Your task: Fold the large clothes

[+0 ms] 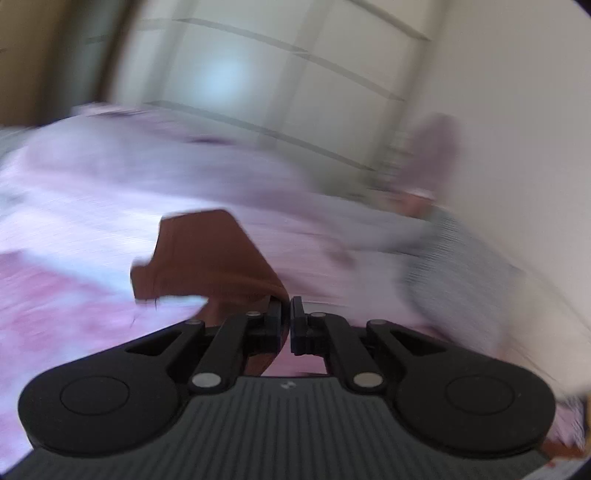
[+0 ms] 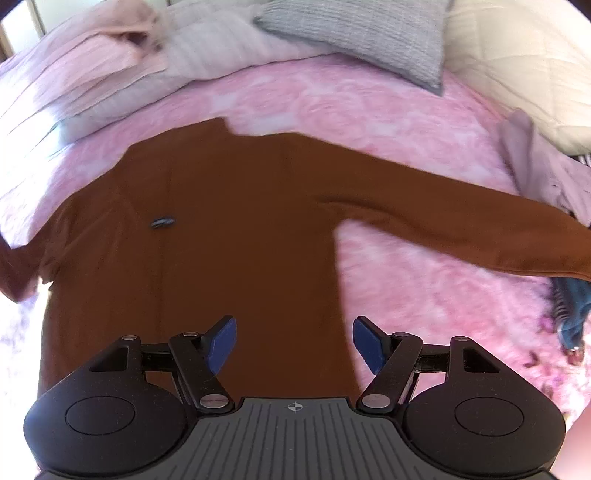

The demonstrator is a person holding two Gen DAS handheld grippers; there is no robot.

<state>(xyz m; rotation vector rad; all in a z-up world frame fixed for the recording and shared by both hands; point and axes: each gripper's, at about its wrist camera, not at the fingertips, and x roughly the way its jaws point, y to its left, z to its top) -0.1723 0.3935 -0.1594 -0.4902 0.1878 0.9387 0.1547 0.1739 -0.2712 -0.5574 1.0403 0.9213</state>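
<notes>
We see a brown sweater spread flat on a bed, front up, its body running toward the right wrist camera and one long sleeve stretched out to the right across the cover. The knit looks smooth and matte, with a small dark emblem on the chest and a notch at the neckline on the far edge. Under it lies a pink bedspread, fluffy and mottled with swirled rosette shapes. Beyond the sweater a ribbed pale pink garment is heaped at the far left, a grey woven pillow sits at the top, and a cream quilted cushion fills the far right corner; a lilac cloth lies just past the sleeve's end, and a striped teal item rests near the cuff. Our right claw hangs above the lower body of the sweater with its blue pads spread wide, holding nothing. The left wrist view is heavily motion-blurred: there our left claw has its black fingers pressed together on a fold of the brown cloth, which rises in an angular flap ahead of the tips over the pink cover. Behind it we make out only pale wall panels and a blurred greyish pillow.
</notes>
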